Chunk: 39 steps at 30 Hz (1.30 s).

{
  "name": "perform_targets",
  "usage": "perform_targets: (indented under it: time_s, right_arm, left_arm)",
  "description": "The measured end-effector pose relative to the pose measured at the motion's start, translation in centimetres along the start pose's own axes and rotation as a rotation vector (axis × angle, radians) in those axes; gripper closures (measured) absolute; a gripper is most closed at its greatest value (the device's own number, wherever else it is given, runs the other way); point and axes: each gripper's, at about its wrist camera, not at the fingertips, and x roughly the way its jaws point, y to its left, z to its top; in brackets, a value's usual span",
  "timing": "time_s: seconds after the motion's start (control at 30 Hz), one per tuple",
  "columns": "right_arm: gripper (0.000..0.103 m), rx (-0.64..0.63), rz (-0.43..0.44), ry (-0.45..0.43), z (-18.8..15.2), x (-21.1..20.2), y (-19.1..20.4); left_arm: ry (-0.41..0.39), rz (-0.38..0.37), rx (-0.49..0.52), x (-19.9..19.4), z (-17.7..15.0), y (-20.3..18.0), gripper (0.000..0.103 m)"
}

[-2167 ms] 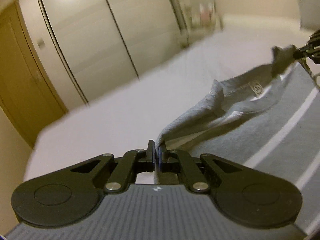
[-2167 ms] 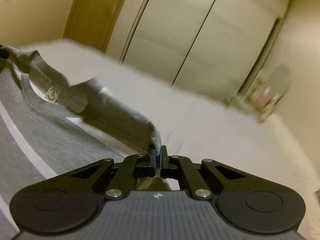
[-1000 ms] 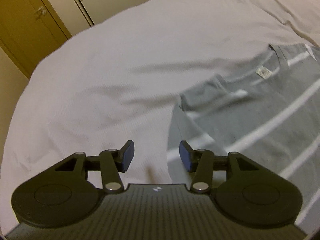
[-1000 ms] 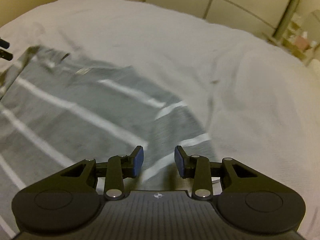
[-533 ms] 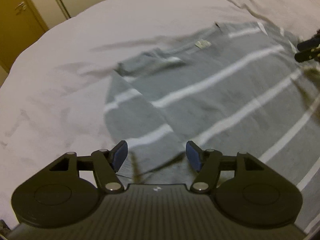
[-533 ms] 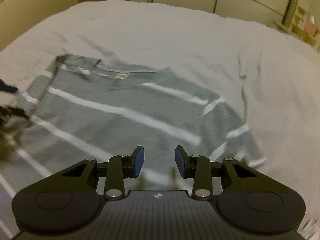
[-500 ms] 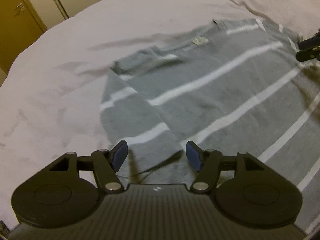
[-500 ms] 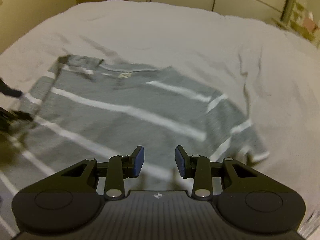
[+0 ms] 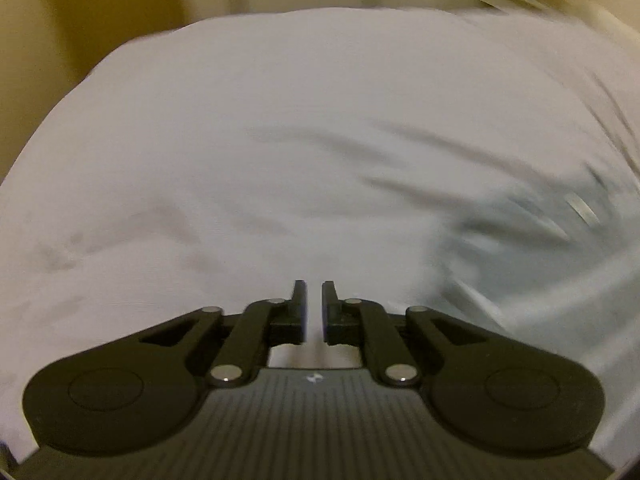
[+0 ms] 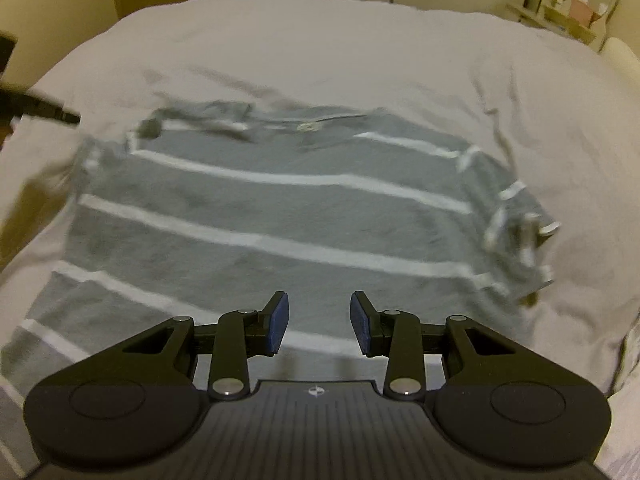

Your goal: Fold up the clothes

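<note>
One grey T-shirt [image 10: 272, 216] w/ white stripes lies spread flat on the white bedsheet [image 10: 360, 52], neck label away from the cam, one short sleeve out each side; the sleeve on the shirt's right edge looks rumpled, tho motion blur makes that hard to read. Right gripper [image 10: 315, 322] hovers over the shirt's near hem, jaws apart, blue pads showing, nothing between them. Left gripper [image 9: 311, 308] is off the shirt's left side, over bare sheet, jaws nearly together w/ a thin gap, holding nothing; the shirt is only a blurred grey patch at that view's right edge. Left gripper's tip also pokes in beside the shirt's left sleeve in the right wrist view. No fold visible in the body, so a spread shirt like this fits either a lay-flat before folding or a shirt opened out again; can't tell which. Risks, as I judge: a pinch grabs sheet along w/ shirt, since both are soft & lie flush; the rumpled sleeve gets trapped in a fold & leaves a lump; fast swings, which the blur hints at, drag the shirt askew. Count: 1 shirt, 2 sleeves, 2 grippers, 1 sheet.
</note>
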Motion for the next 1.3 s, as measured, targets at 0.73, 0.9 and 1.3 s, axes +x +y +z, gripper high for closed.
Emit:
perform_targets:
  time_s: [0.73, 0.9, 1.3]
  right_arm:
    - [0.055, -0.504, 0.196, 0.035, 3.5, 7.4, 23.7]
    - [0.055, -0.496, 0.091, 0.058, 3.5, 8.1, 23.3]
    - [0.056, -0.860, -0.095, -0.040, 4.2, 11.9, 26.3]
  left_arm:
    - [0.026, -0.394, 0.140, 1.2, -0.5, 0.6, 0.103]
    - [0.014, -0.405, 0.147, 1.4, 1.5, 1.7, 0.102]
    - [-0.075, -0.449, 0.185, 1.5, 1.8, 1.4, 0.080]
